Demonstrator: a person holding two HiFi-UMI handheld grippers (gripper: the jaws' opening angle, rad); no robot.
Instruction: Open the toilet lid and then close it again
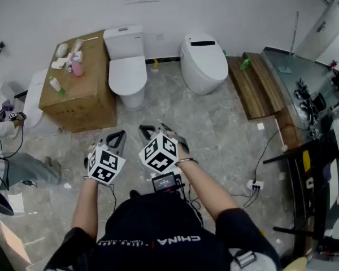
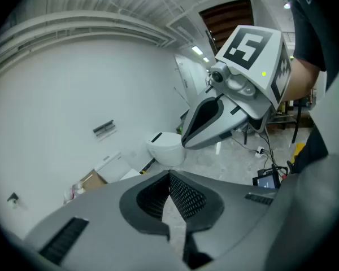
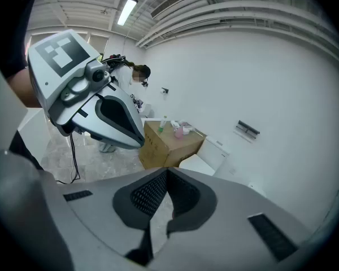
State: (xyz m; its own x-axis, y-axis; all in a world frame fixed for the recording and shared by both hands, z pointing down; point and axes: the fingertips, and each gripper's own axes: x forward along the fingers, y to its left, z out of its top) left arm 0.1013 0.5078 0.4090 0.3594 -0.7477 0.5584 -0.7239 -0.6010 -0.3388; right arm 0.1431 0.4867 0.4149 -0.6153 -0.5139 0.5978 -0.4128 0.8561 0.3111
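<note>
The toilet lid point(image 1: 127, 75), smooth, white and oval, lies closed and flat on the bowl of a two-piece ceramic toilet point(image 1: 124, 43) with a boxy tank, backed against a plain white wall point(image 1: 56, 4). The floor point(image 1: 214, 134) around the toilet is glossy grey marbled stone. Just left of the toilet stands a brown cardboard box point(image 1: 79, 103) carrying plastic bottles point(image 1: 76, 66). To the toilet's right sits a rounded, tankless white smart toilet point(image 1: 203, 64), and beyond it a slatted wooden platform point(image 1: 254, 86). Well in front of the toilet, the left gripper point(image 1: 117, 137) and right gripper point(image 1: 152, 131) hover side by side over the floor, each with its grey, mesh-textured jaws pressed together on nothing.
</note>
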